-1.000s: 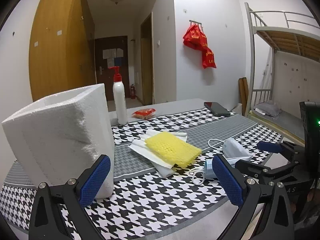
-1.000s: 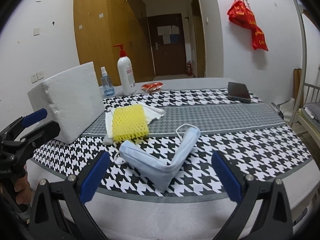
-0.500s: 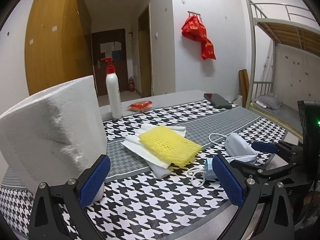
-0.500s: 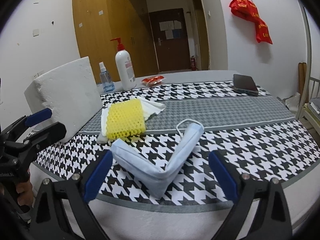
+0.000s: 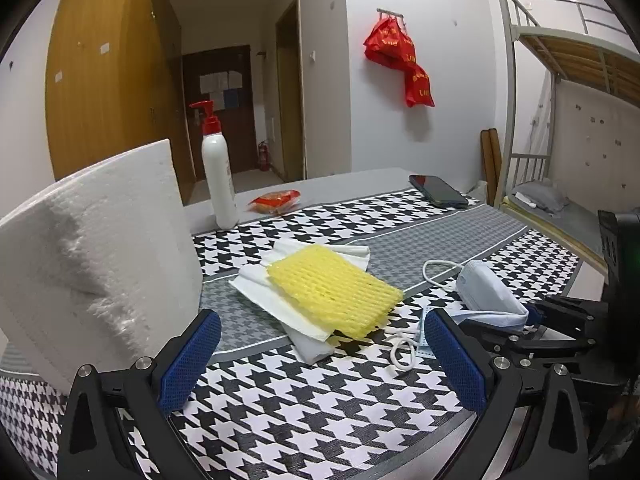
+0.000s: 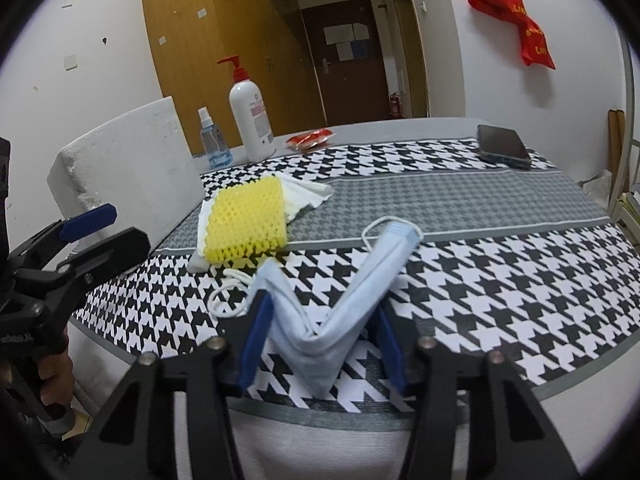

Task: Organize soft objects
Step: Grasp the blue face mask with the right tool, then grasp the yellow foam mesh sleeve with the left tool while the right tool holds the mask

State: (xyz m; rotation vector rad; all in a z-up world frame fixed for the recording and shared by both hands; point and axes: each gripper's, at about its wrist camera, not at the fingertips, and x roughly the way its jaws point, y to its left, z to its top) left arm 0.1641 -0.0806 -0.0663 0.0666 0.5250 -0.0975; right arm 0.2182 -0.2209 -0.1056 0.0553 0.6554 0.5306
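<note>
While the white foam block (image 5: pixel 96 256) sits just left of the left gripper (image 5: pixel 320 360), whose tongs are spread w/ nothing between, the yellow mesh pad (image 6: pixel 246 218) on tissues lies ahead. Blue face mask (image 6: pixel 332 300), bent in a V near the table edge, its fold pointing at the right gripper (image 6: pixel 320 344), sits right between those tongs. They've narrowed vs. a sec ago, pads now closing on the fold; firm pinch can't be confirmed.

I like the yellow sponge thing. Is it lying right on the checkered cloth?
No, the yellow foam net lies on white paper, which separates most of it from the cloth.
</note>
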